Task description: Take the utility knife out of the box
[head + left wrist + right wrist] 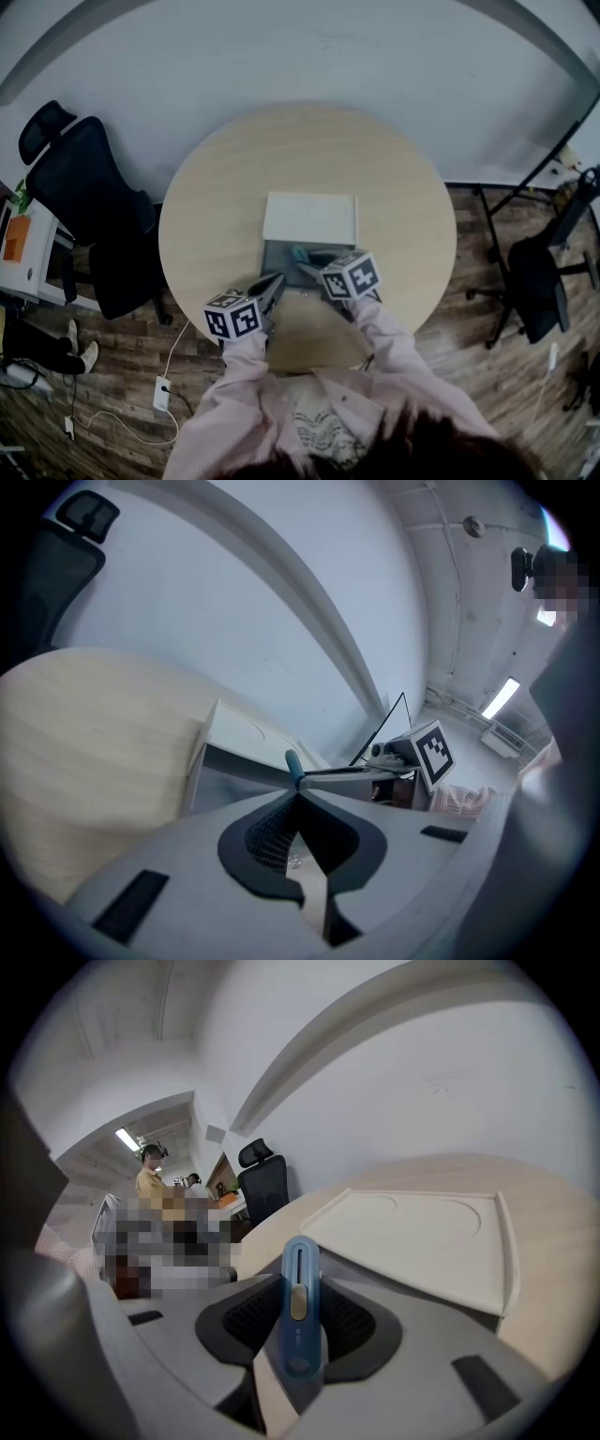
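An open box (281, 261) sits on the round table (216, 187), its white lid (309, 217) folded back flat. My right gripper (309, 269) hovers over the box, shut on a blue utility knife (299, 253). In the right gripper view the knife (300, 1316) stands upright between the pads of that gripper (300, 1283), with the lid (422, 1232) beyond it. My left gripper (274, 284) rests at the box's near left corner. In the left gripper view its jaws (298, 797) are shut, tips against the box wall (234, 761); the knife's tip (292, 764) shows just past them.
A black office chair (84, 187) stands left of the table and another (539, 281) to the right. A power strip (161, 392) and cable lie on the wooden floor. A person (150, 1185) stands far off in the right gripper view.
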